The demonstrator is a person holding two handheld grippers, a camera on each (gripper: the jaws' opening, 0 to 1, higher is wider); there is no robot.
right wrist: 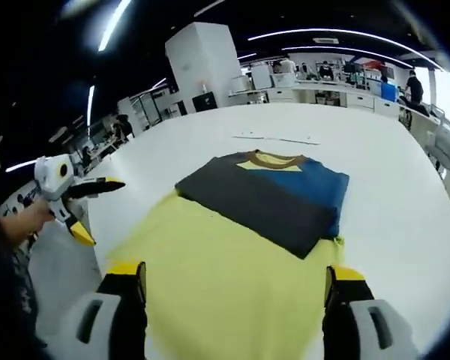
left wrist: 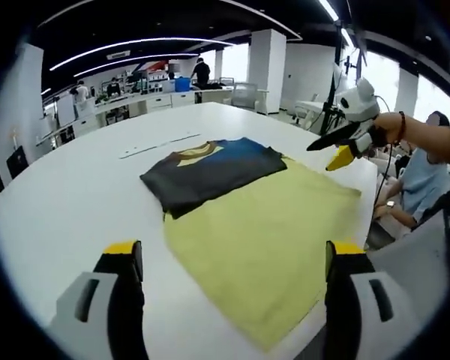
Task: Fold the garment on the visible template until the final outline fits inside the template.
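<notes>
Garment: a folded T-shirt (left wrist: pixel 210 174), dark grey and blue with a yellow panel and a brown collar, lay on the far part of the template; in the right claw view (right wrist: pixel 274 191) the collar pointed away from the camera
Template: a pale yellow sheet (left wrist: pixel 270 240) spread flat on the tabletop, its near part bare; the shirt covered its far end and, in the left claw view, reached a little past its far edge; same sheet in the right claw view (right wrist: pixel 210 285)
Tabletop: broad and white (left wrist: pixel 67 202), carrying the sheet and shirt; a thin line of marks lay on it beyond the collar (right wrist: pixel 277 139)
Left claw: jaws stood wide apart with yellow tips, holding nothing, above the near edge of the template (left wrist: pixel 234 251); seen from the other camera it hung off the sheet's left side, held in a hand, jaws spread (right wrist: pixel 79 206)
Right claw: jaws wide, nothing between them, over the near part of the yellow sheet (right wrist: pixel 236 274); in the left claw view it hovered beyond the template's far right corner, gripped by a hand, jaws parted (left wrist: pixel 337 150)
Containers: a blue bin (left wrist: pixel 182 84) stood on a far counter; its contents could not be made out
Surroundings: an open office with white counters, pillars and ceiling strip lights; a seated person (left wrist: pixel 424 180) at the right edge of the tabletop
</notes>
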